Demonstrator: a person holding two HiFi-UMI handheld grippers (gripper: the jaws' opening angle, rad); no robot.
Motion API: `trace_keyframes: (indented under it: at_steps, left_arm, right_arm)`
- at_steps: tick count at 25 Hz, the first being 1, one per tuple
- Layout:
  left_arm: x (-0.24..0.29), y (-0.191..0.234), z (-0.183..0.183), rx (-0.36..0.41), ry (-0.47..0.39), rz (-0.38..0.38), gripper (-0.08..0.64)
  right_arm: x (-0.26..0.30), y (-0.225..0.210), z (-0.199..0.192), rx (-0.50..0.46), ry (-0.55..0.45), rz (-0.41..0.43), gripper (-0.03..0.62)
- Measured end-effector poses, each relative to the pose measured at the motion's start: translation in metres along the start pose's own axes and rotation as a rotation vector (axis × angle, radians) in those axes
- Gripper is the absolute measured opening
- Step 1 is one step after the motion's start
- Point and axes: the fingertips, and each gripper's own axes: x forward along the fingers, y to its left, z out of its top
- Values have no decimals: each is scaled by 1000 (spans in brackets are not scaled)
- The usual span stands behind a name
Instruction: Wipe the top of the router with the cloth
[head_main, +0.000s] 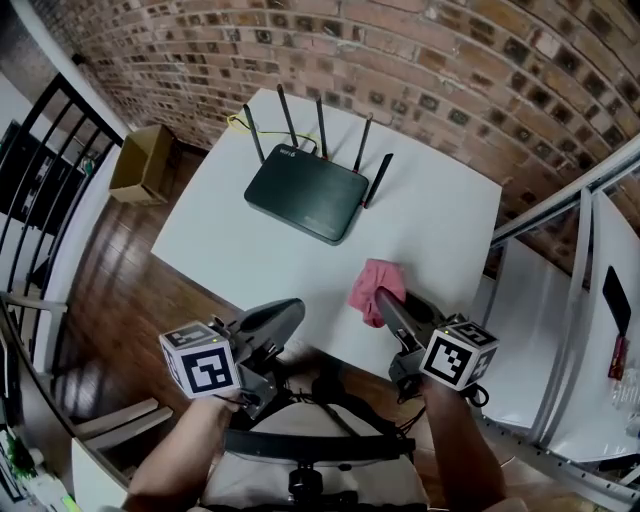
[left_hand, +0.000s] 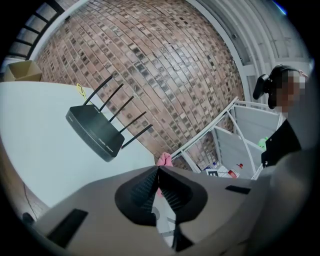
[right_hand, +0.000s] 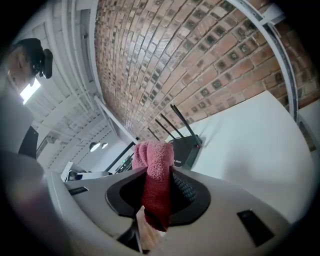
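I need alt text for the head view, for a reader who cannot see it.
Seen from above, the right gripper grips a pink cloth above the near part of a white table, short of a black router with upright antennas near a brick wall. The left gripper, shut and empty, hovers at the table's near edge.

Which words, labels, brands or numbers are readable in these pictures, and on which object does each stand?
No text here is readable.
Router: white print on its front edge, too small to read.
Router: pale logo on its top, blurred.
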Motion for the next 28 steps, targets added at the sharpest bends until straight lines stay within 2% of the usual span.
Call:
trace_keyframes:
  at_steps: [6,17,28]
  left_arm:
    - [-5,0,-11,-10,16,10,3]
    - [-29,-3,-9,3,25,0,3]
    - [-44,-3,-10,16,12,7,3]
  right_arm:
    - [-9,6,-12,-5,13,5,124]
    - [-12,25,-13,-11,-25,-5,124]
    - [-7,31,-22,-31,-8,-1,123]
